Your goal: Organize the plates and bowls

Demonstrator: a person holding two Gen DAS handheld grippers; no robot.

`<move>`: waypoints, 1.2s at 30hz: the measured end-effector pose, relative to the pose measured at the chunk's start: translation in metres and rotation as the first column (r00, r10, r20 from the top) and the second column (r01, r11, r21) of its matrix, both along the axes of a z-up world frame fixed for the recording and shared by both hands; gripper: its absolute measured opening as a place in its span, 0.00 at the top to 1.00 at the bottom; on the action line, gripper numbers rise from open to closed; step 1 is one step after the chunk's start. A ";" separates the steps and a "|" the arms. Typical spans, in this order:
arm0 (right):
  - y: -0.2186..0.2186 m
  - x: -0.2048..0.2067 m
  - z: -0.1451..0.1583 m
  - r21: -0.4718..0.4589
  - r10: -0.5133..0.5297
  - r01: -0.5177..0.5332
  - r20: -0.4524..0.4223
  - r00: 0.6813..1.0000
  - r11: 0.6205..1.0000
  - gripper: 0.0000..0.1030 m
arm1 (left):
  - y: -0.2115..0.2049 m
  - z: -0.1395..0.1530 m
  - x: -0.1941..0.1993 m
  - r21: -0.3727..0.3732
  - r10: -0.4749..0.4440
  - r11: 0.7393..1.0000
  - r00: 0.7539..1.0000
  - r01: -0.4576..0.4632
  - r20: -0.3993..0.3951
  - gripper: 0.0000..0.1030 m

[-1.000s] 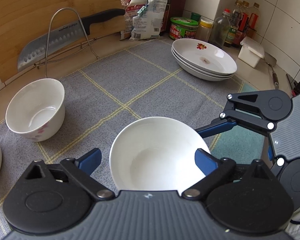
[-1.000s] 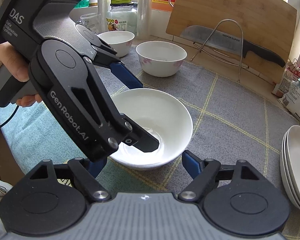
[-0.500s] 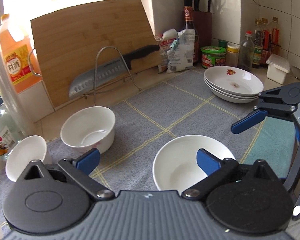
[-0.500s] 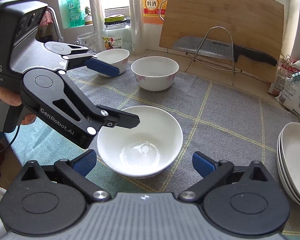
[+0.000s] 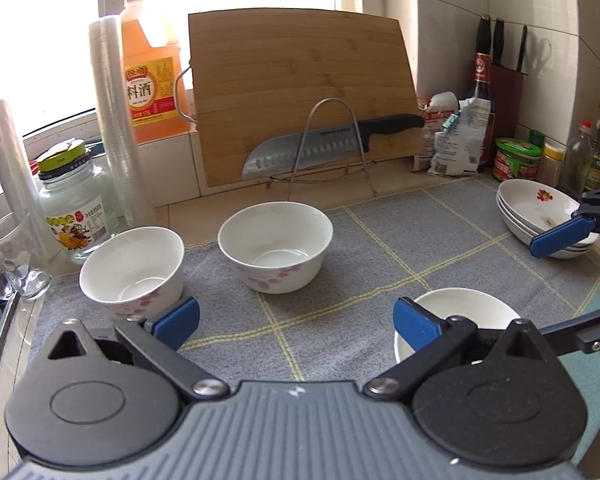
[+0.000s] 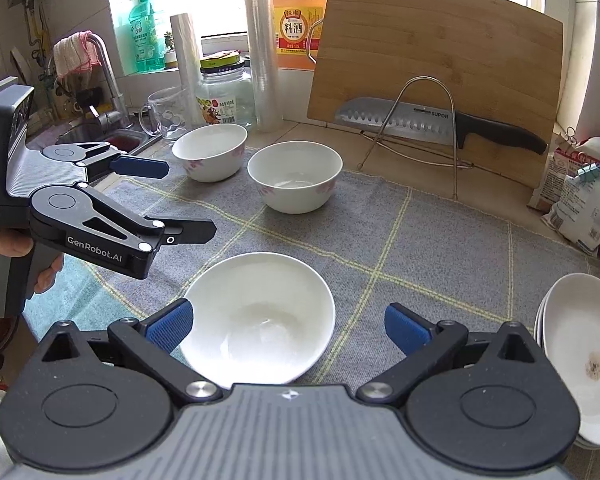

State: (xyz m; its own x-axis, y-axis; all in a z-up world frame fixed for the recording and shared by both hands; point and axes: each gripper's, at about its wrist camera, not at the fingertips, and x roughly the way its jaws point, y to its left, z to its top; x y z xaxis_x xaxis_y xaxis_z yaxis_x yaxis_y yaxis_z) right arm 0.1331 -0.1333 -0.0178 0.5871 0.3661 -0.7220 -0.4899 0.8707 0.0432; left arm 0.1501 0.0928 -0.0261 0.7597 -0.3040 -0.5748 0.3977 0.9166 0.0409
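Plain white bowl (image 6: 258, 318) on grey mat (image 6: 420, 240), worktop; near rim hidden behind right hand-held gripper (image 6: 288, 328), jaws just opened wide, empty. Left hand-held gripper (image 5: 296, 318) wide, empty. Plate stack (image 6: 580, 360) cut off at right edge; count unclear.

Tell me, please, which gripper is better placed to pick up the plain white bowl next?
Probably the right gripper: its open jaws face the plain bowl directly, while the left gripper points toward the flowered bowls.
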 end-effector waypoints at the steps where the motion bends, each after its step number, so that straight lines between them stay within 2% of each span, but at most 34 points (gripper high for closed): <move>1: 0.001 0.005 0.001 -0.004 0.002 -0.002 0.001 1.000 1.000 0.00 | 0.002 0.000 0.002 -0.007 0.006 1.000 1.000 -0.006 0.003 0.01; 11: 0.012 0.051 0.003 -0.015 0.035 -0.035 -0.029 0.999 0.999 0.00 | 0.002 -0.011 0.024 -0.018 0.054 0.998 0.998 -0.054 0.027 0.01; 20: 0.020 0.088 0.004 -0.027 0.070 -0.072 -0.049 0.996 0.997 0.00 | -0.001 -0.025 0.052 -0.024 0.038 0.999 0.999 -0.038 -0.005 0.01; 27: 0.029 0.118 0.001 -0.038 0.094 -0.097 -0.078 0.993 0.995 0.00 | -0.001 -0.039 0.070 -0.005 0.069 0.998 0.997 -0.069 -0.025 0.01; 36: 0.044 0.157 -0.008 -0.027 0.121 -0.125 -0.122 0.985 0.992 0.00 | -0.003 -0.044 0.085 -0.018 0.047 0.999 0.997 -0.048 -0.060 0.01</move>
